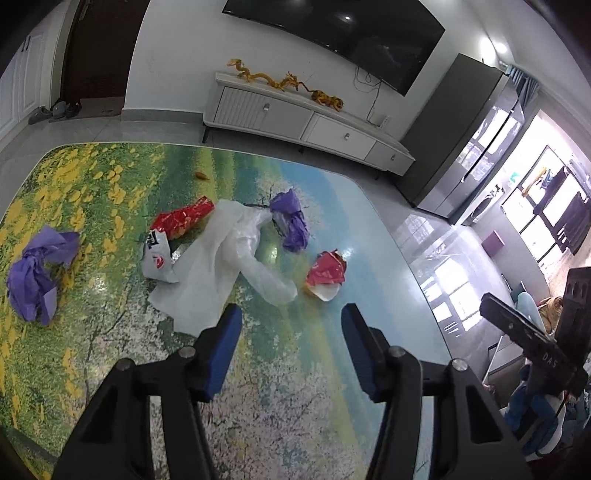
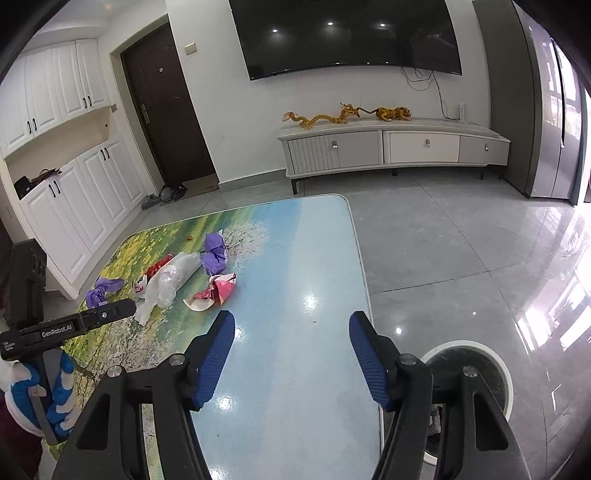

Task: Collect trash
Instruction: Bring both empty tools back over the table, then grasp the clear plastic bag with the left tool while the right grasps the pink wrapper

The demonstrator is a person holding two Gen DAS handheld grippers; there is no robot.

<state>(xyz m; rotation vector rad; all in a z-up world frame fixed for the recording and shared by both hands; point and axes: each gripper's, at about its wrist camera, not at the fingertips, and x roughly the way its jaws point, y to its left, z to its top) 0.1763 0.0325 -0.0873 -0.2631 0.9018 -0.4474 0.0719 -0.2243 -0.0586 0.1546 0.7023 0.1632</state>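
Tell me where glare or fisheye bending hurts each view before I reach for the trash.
Left wrist: window glare washes the floor at right, small gloss spot on the table; trash stays sharp, TV bows. Right wrist: bright spots on the table near the open right gripper, floor glare at right; wrapper readable.

A home living room: wall-mounted TV above a low media cabinet, entry door, white cupboards.
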